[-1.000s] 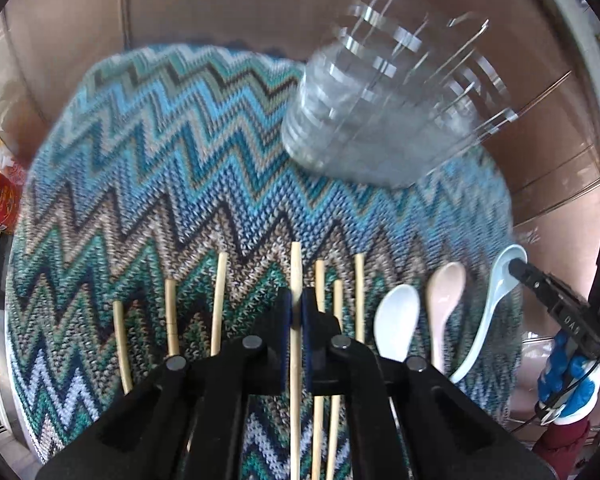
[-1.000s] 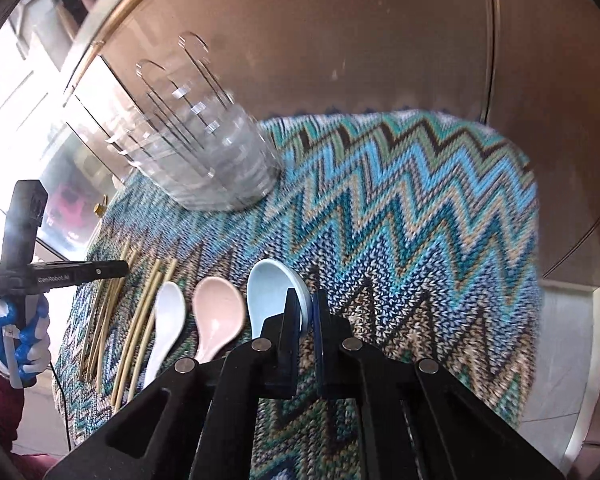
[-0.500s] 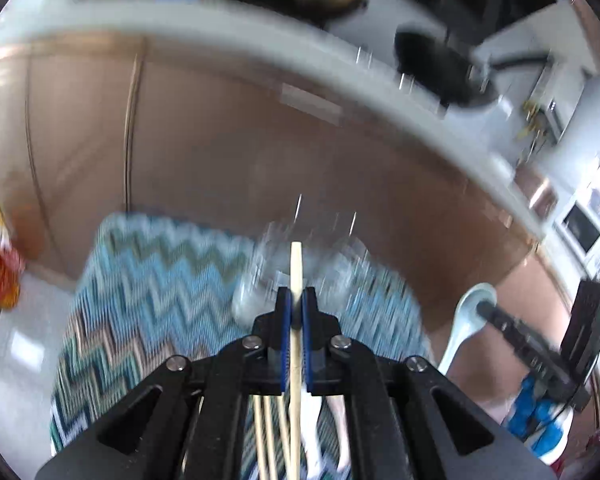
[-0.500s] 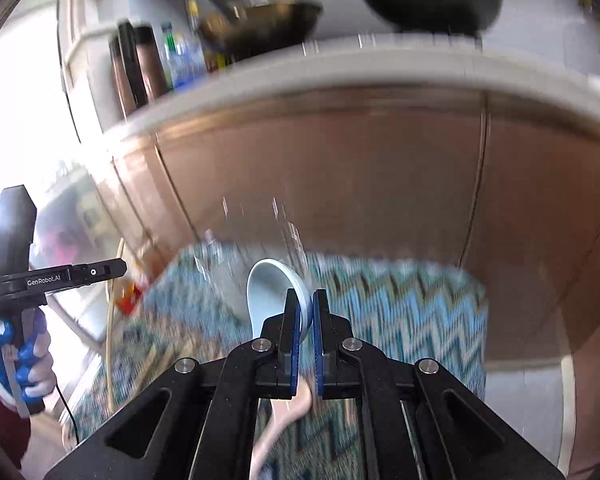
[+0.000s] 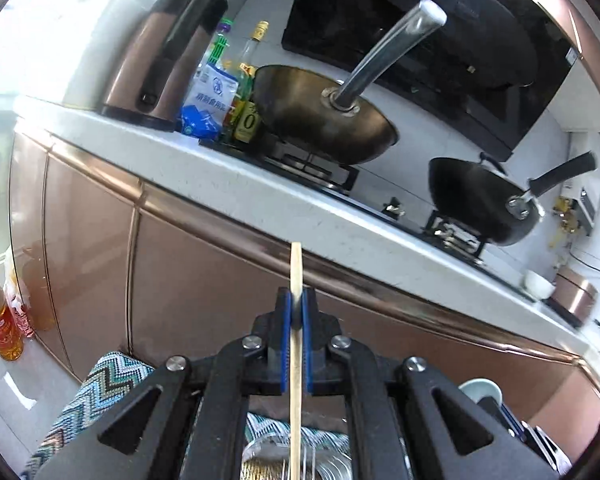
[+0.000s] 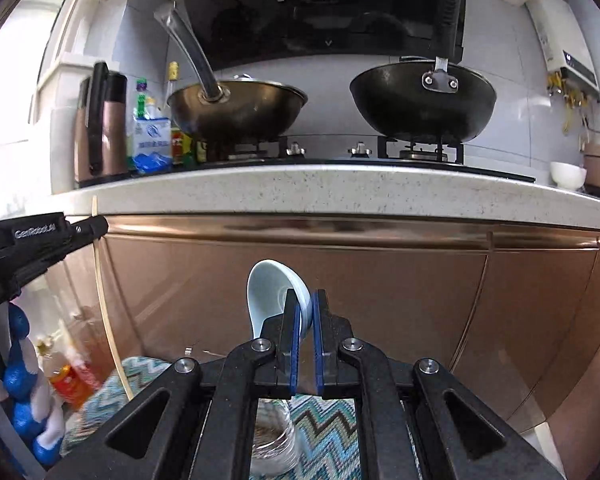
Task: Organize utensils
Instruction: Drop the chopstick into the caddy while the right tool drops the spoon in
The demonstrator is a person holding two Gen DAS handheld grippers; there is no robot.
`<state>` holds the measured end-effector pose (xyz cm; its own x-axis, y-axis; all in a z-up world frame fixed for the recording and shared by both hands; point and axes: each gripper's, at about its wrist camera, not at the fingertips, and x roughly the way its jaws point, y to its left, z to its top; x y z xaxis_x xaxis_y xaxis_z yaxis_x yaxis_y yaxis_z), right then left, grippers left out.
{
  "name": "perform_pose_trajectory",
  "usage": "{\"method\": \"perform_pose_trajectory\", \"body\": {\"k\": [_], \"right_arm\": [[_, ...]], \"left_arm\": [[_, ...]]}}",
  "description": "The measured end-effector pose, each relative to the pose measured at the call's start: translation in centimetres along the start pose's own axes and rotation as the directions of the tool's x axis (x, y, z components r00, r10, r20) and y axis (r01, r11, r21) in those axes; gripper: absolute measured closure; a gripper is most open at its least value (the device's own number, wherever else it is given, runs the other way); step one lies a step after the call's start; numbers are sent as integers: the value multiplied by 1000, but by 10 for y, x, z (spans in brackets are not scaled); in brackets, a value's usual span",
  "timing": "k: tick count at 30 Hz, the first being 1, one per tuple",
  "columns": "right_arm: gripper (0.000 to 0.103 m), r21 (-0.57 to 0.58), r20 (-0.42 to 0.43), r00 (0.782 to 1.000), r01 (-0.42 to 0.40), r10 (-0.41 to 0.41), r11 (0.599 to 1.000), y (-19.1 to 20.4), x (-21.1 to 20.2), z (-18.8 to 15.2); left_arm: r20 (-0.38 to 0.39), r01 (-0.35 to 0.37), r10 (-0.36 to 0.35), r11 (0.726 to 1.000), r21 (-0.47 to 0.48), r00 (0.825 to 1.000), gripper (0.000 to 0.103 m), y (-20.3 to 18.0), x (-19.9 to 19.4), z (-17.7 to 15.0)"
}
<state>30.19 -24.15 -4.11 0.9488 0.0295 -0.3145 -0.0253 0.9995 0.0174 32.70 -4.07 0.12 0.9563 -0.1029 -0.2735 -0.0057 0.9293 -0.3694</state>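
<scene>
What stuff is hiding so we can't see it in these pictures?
- Left view: the chopstick's lower end and the clear holder sit behind the left gripper.
- Left view: the blue spoon is mostly behind the gripper's arm.
- Right view: the spoon's handle is hidden by the right gripper.
- Right view: the mat is cut off by the gripper body and bottom edge, so any other utensils cannot be seen.
</scene>
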Motion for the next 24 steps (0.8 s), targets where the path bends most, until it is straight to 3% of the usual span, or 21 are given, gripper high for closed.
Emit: {"method": "perform_pose_trajectory", "body": {"k": [8,18,21,24], "right_arm": [[96,-14,-10,999,32,-32,999,2,29,-30],[92,-38,-29,999,38,-39,999,10,41,-62],[91,-25,-50,998,25,-26,999,8,42,-71],[77,-19,-48,999,17,-18,1000,7,39,-72]], "left_arm": [[27,-58,56,997,50,998,98,4,34,-43],[78,-95,87,990,104,993,96,7,39,-73],[61,-76,69,991,113,996,86,8,39,-80],[58,-57,50,992,116,997,76,10,31,-80]]}}
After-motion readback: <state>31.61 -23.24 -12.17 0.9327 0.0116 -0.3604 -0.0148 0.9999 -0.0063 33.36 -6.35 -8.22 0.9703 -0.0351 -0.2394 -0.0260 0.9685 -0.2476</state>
